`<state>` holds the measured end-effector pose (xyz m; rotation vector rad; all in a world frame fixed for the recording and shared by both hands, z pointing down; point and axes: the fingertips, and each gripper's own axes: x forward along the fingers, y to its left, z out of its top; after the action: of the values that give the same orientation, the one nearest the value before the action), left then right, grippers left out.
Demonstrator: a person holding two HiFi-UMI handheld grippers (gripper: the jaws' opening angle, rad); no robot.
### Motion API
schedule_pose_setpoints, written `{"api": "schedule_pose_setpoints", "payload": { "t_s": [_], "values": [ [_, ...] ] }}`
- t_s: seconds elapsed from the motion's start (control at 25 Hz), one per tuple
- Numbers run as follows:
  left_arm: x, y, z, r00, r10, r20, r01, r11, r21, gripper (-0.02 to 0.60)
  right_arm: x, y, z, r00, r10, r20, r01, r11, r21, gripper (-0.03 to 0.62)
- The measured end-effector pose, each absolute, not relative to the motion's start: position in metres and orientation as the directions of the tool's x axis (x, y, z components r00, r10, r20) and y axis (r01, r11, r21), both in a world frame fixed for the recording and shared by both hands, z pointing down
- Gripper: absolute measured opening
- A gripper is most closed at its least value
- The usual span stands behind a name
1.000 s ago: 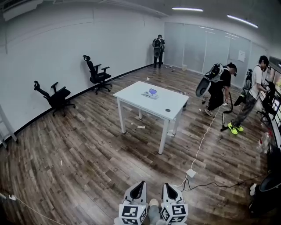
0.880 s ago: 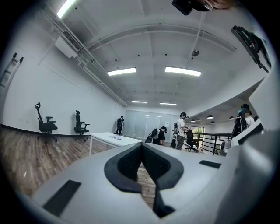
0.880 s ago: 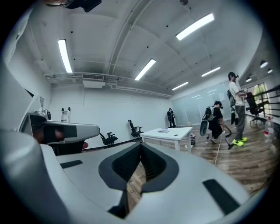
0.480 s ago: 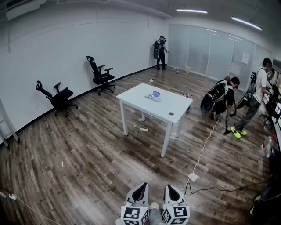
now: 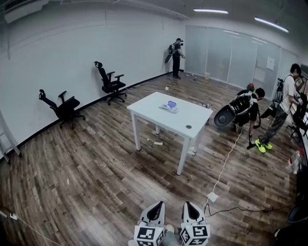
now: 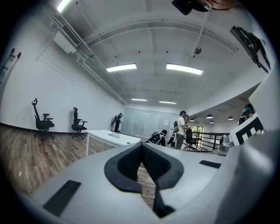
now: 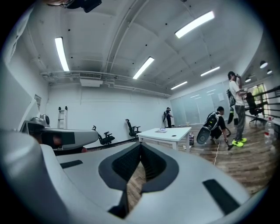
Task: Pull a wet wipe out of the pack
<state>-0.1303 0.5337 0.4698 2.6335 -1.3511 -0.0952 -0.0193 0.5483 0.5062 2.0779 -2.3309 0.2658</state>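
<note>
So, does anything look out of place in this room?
The left chair leans far back, unlike the upright chair beside it. A scrap lies under the table, and a cable trails across the floor.

White table (image 5: pixel 149 110), bluish-lidded wipes pack (image 5: pixel 169 105), brown plank-patterned floor (image 5: pixel 96 168), black chairs (image 5: pixel 109 82), yellow-green shoes (image 5: pixel 261 145).

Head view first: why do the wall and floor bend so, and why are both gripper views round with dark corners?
Head view: a wide-angle lens bows the wall and floor; ceiling lights give even light. Left gripper view: fisheye circle, black corners, left gripper looming large and slightly soft. Right gripper view: the same, right gripper filling the bottom.
</note>
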Motion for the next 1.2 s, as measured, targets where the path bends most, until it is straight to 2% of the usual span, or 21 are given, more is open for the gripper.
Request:
{"api": "schedule_pose_setpoints", "payload": {
  "t_s": [0.32, 1.2],
  "values": [
    [-0.121, 0.491, 0.461, 0.569, -0.822, -0.033, -0.804, -0.564, 0.187, 0.000, -0.003, 0.507, 0.494, -0.118, -0.988, 0.100, -0.986, 0.104, -0.129, 0.009],
    [-0.076, 0.380, 0.444, 0.535, -0.843, -0.054, -0.823, -0.534, 0.195, 0.000, 0.036, 0.391, 0.474, -0.180, -0.979, 0.098, -0.980, 0.170, -0.101, 0.009]
  ]
}}
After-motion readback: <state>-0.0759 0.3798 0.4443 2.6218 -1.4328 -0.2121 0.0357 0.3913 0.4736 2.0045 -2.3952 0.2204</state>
